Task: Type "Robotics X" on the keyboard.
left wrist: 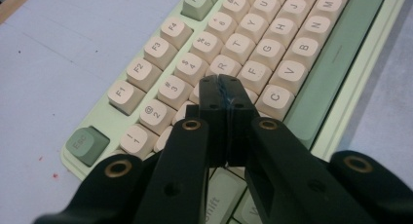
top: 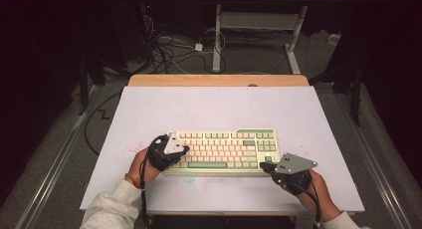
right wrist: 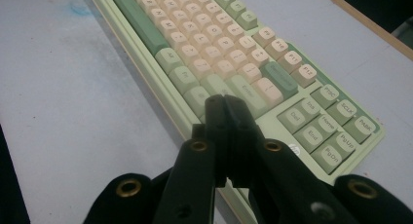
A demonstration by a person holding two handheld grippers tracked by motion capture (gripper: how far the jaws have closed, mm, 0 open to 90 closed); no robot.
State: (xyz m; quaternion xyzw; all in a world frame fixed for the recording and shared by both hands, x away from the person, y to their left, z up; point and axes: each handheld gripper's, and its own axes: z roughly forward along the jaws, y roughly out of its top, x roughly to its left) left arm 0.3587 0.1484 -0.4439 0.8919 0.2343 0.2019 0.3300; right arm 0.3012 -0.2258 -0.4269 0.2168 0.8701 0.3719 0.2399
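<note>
While both hands hovered at the near corners of the keyboard [top: 224, 150], the work looked barely started or caught between key presses, as nothing on the board appeared disturbed. The keyboard, cream keys with green accents on a pale green case, lay flat near the front edge of the white table [top: 149, 109], roughly centred and square to the person. The left gripper [top: 180, 150] sat over the board's left end, and in the left gripper view its two black jaws stood pressed together with nothing between them, their tips [left wrist: 223, 85] poised over the letter rows close to the R key [left wrist: 225, 65] and the keys below it; whether the tips actually touched a keycap could not be told. The right gripper [top: 265, 167] rested at the near right corner, its jaws likewise closed on nothing, tips [right wrist: 221, 104] above the green keys near the Enter key [right wrist: 247, 93] and the bottom row. Used as closed pointers, the grippers seemed set for pressing keys rather than lifting anything. No key looked sunk or missing, and the board showed no sign of having been shifted, so by my reading the pressing itself remained to be done. A faint red speckle and a bluish smudge marked the table near the board.
</note>
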